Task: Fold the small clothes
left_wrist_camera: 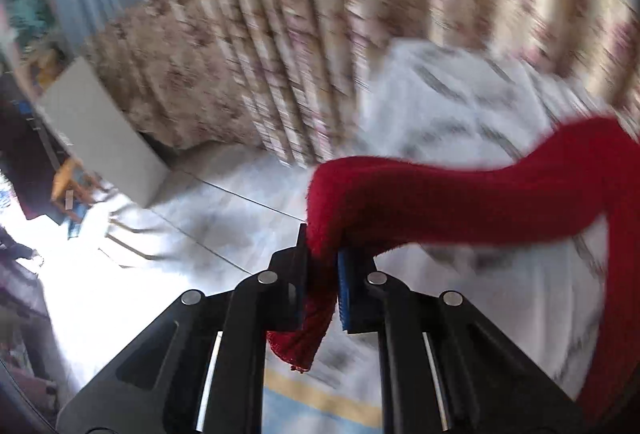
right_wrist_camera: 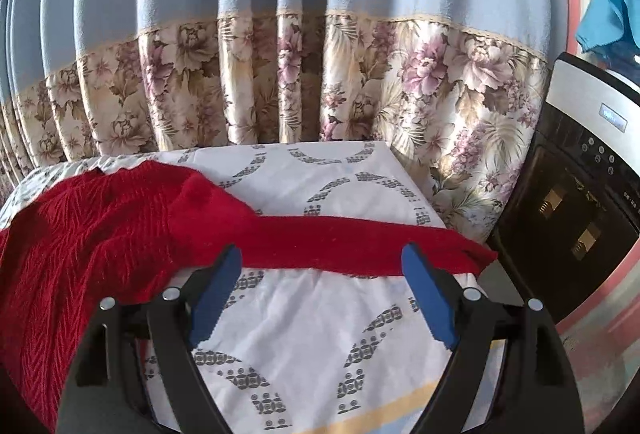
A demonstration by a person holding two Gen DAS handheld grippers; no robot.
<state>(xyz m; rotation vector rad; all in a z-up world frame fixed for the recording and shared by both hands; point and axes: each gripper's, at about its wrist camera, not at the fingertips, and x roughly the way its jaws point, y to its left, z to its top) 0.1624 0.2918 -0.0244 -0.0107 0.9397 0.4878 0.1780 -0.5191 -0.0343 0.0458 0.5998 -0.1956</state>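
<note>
there, red sweater (left_wrist_camera: pixel 460 194) in left tool (left_wrist_camera: pixel 322 274)

Red ribbed knit on the sweater (right_wrist_camera: pixel 100 226). The sheet (right_wrist_camera: pixel 328 314) is white with grey dotted arcs. Curtain (right_wrist_camera: pixel 360 34): plain blue above, cream with mauve flowers below.

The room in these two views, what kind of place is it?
Probably a room in a home: floor-length floral curtains, a surface under a patterned white sheet, a tiled floor, and a red sweater laid out for folding.
</note>
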